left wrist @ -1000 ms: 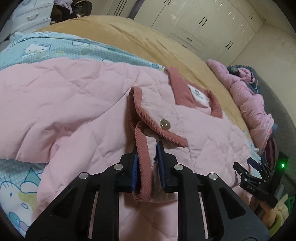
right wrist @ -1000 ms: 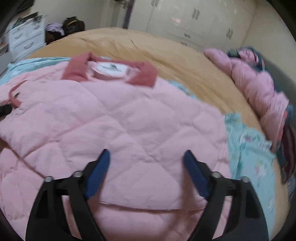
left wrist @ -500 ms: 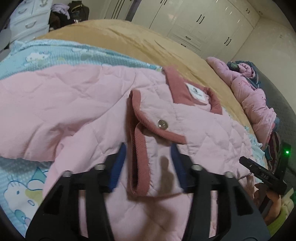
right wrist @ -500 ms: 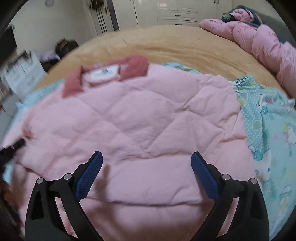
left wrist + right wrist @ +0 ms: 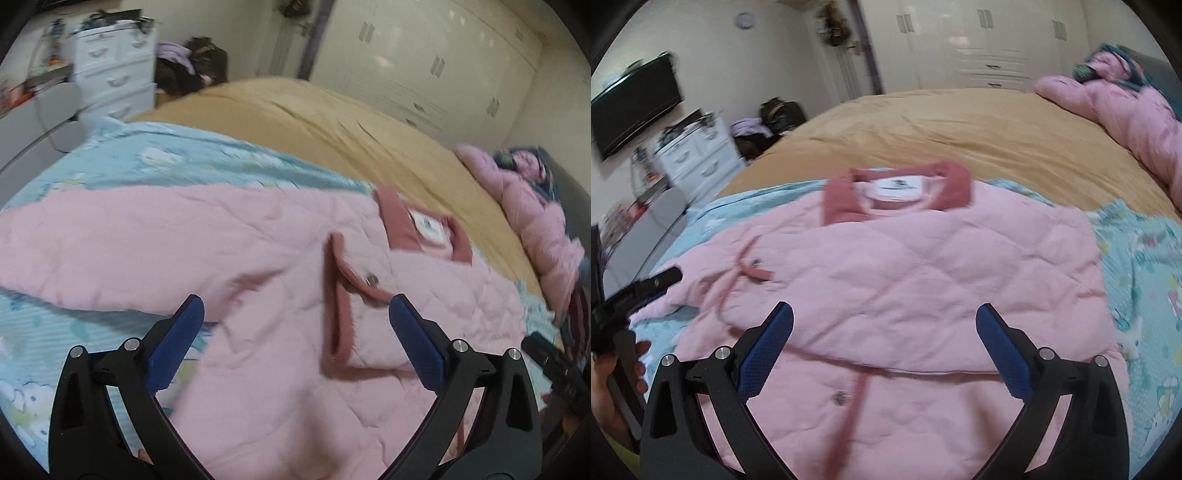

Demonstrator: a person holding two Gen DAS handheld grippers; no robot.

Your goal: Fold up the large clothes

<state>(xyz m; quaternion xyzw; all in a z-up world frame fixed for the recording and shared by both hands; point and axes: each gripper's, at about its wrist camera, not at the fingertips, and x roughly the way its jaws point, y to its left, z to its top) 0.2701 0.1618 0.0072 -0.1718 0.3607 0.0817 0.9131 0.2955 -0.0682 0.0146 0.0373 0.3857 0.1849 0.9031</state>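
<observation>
A pink quilted jacket with a dark pink collar lies flat on the bed, both sleeves folded in over the body. It also shows in the left wrist view, where the sleeve cuff with a snap button lies loose on the body. My left gripper is open and empty, just above and short of that cuff. My right gripper is open and empty above the jacket's lower half. The left gripper also shows at the left edge of the right wrist view.
The jacket lies on a light blue cartoon-print sheet over a tan bedspread. A pile of pink bedding lies at the far right. A white chest of drawers stands left of the bed, white wardrobes behind it.
My left gripper opened and let go of the sleeve cuff, then drew back and up. The cuff now rests on the jacket. My right gripper stayed open and swung to face the collar.
</observation>
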